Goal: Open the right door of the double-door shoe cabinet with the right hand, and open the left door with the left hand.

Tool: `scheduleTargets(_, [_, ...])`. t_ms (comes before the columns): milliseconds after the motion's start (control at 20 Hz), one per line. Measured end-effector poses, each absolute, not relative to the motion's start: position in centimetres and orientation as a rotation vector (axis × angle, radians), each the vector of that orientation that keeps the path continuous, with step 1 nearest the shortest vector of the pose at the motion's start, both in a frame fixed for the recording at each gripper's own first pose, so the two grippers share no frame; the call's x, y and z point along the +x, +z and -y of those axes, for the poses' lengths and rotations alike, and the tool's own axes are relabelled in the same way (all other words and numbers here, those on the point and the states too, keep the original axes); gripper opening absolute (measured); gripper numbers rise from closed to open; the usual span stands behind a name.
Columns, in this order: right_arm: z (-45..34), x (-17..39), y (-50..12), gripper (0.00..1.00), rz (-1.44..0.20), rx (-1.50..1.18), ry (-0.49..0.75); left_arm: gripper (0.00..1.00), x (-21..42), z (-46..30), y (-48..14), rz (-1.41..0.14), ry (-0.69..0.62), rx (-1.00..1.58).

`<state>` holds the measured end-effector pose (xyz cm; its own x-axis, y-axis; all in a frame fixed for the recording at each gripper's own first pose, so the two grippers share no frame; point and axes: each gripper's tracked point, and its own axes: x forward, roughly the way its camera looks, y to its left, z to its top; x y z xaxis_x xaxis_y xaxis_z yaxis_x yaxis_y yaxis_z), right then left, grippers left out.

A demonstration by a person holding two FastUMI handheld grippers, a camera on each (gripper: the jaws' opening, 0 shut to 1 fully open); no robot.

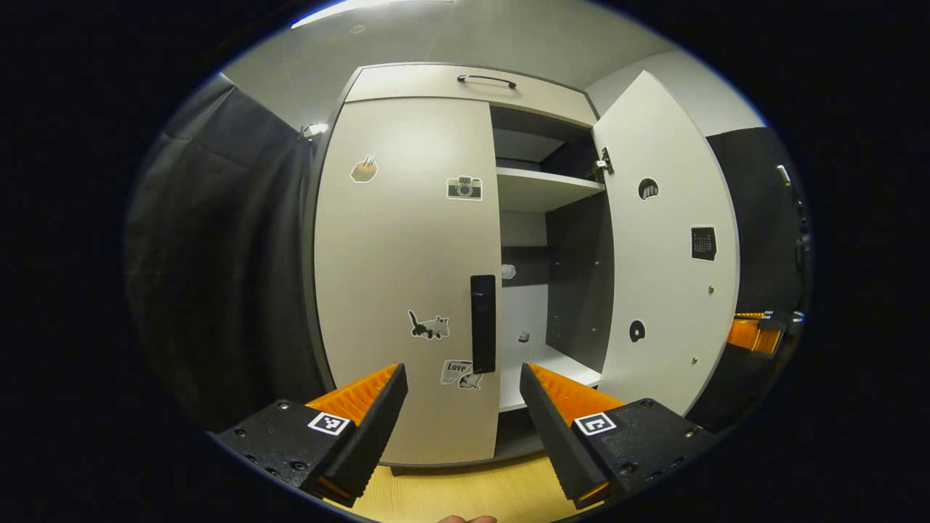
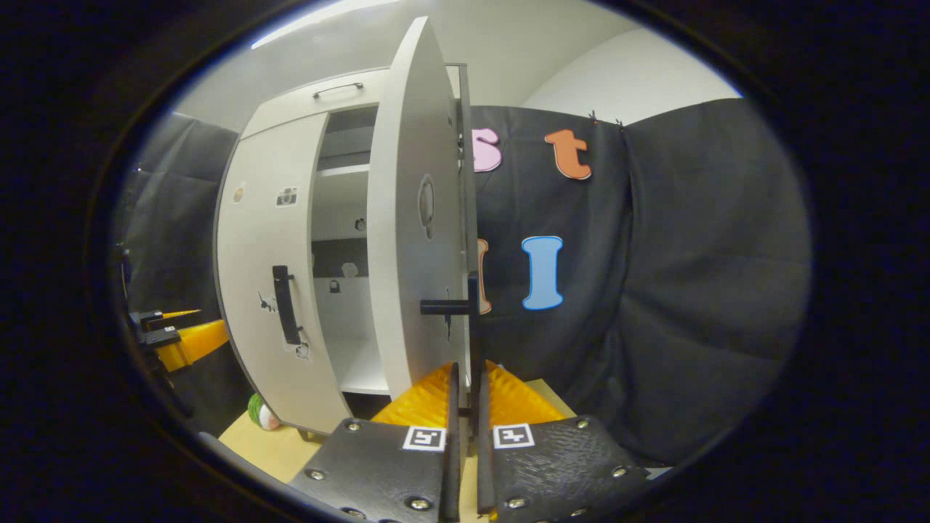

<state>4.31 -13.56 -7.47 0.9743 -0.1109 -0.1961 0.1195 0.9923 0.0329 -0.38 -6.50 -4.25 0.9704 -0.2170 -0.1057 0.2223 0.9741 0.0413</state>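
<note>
Clamping the right door's handle (image 2: pixel 471 309), the right tool (image 2: pixel 465 396) holds the right door (image 2: pixel 410 218) open; the left tool (image 1: pixel 463 396) gapes before the closed left door (image 1: pixel 403 254).

We see a black curtain (image 1: pixel 218 247) hanging left of the furniture, and more of it (image 2: pixel 654 290) on the other side. Below lies a pale wooden floor (image 1: pixel 465 494). A small green and white ball (image 2: pixel 260 412) rests on that floor. Above us runs a ceiling light (image 1: pixel 349 9).
</note>
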Motion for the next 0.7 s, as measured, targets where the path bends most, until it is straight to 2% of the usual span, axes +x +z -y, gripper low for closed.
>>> scheduleTargets(100, [14.1, 4.2, -7.4, 0.08, -0.19, 0.062, -0.126, 0.94, -0.3, 6.7, -4.3, -0.101, -0.225, 0.051])
scheduleTargets(150, [14.3, 4.2, -7.4, 0.08, -0.188, 0.07, -0.131, 0.96, -0.2, 6.9, -4.2, -0.099, -0.225, 0.05])
scheduleTargets(450, [15.7, 3.8, -7.1, 0.08, -0.178, 0.058, -0.161, 0.96, 1.6, 7.6, -3.9, -0.085, -0.217, 0.048])
scheduleTargets(700, [18.7, 2.9, -7.0, 0.08, -0.173, 0.04, -0.233, 0.96, 3.9, 8.8, -3.9, -0.076, -0.217, 0.05])
